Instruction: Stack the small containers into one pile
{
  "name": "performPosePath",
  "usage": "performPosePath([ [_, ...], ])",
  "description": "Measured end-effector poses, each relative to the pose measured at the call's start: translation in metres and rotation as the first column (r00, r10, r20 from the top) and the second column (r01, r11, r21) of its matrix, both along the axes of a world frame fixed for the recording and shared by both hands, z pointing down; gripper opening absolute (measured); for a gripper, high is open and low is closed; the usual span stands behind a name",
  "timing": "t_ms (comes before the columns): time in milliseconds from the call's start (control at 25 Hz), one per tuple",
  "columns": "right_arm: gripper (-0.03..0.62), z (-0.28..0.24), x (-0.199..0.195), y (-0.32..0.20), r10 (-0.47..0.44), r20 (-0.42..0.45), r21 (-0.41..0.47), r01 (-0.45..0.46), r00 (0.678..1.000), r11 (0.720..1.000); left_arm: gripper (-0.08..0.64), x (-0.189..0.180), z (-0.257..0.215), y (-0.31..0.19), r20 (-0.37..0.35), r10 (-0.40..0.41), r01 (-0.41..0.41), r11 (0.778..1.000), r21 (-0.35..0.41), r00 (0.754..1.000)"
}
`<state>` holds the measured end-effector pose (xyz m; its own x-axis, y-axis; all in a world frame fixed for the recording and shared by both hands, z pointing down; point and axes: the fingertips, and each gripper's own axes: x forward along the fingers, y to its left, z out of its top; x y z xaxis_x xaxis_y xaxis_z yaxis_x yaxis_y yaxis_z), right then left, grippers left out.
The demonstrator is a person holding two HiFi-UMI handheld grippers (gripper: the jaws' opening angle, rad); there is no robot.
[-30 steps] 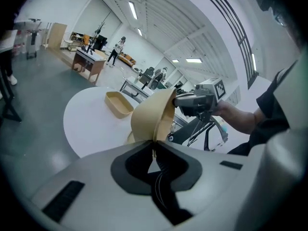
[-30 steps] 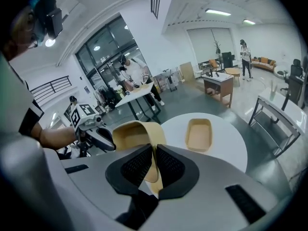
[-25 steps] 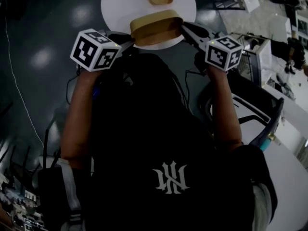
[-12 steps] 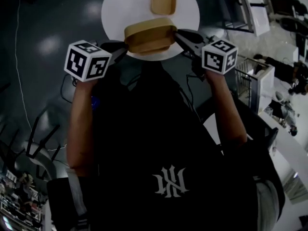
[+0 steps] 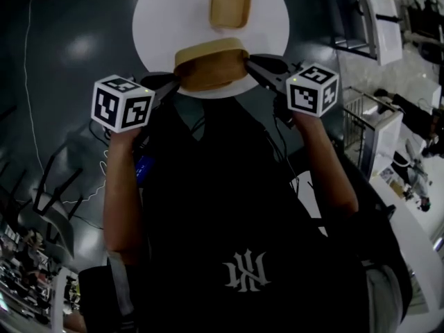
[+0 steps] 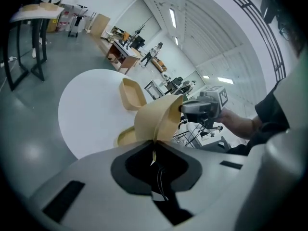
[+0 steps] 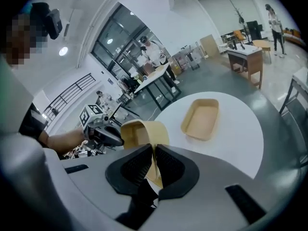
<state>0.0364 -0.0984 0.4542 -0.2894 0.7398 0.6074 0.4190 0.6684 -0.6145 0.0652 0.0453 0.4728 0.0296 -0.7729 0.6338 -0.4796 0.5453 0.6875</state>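
A tan paper container [image 5: 208, 64] hangs over the near edge of the round white table [image 5: 159, 12], carried between both grippers. My left gripper [image 5: 173, 83] is shut on its left end wall, and the thin wall [image 6: 159, 121] runs down between the jaws of the left gripper [image 6: 154, 150]. My right gripper [image 5: 248, 62] is shut on the opposite wall [image 7: 142, 131], pinched between the pads of the right gripper [image 7: 154, 165]. A second tan container [image 5: 229, 3] lies open side up farther back on the table, also seen as the far container [image 7: 201, 118].
Dark glossy floor surrounds the table. A black cable [image 5: 28, 75] trails at the left, and a metal rack [image 5: 364, 123] and white desks [image 5: 378, 19] stand at the right. Chairs [image 5: 48, 200] sit at lower left. People stand at desks in the background [image 7: 154, 57].
Both grippers have sunk with the container, which has gone from tilted to nearly level over the table's near edge. The head view has shifted, showing more of the table.
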Motion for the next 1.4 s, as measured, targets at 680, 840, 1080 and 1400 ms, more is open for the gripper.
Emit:
performPosePath([
  [680, 0.057, 0.060, 0.047, -0.004, 0.067, -0.246, -0.053, -0.082, 0.967, 0.995, 0.023, 0.028, 0.045, 0.000, -0.195, 0.053, -0.064, 0.997, -0.050, 0.979],
  [840, 0.057, 0.070, 0.046, -0.005, 0.083, -0.287, -0.070, -0.107, 0.954, 0.992, 0.023, 0.026, 0.051, -0.001, -0.218, 0.042, -0.053, 0.998, -0.044, 0.975],
  [1080, 0.057, 0.082, 0.048, -0.003, 0.077, -0.332, -0.078, -0.108, 0.940, 0.991, 0.023, 0.026, 0.063, 0.001, -0.252, 0.025, -0.040, 0.998, -0.054, 0.968],
  [1400, 0.057, 0.089, 0.049, -0.001, 0.088, -0.403, -0.116, -0.146, 0.911, 0.982, 0.023, 0.026, 0.071, 0.003, -0.280, 0.003, -0.023, 0.997, -0.067, 0.960],
])
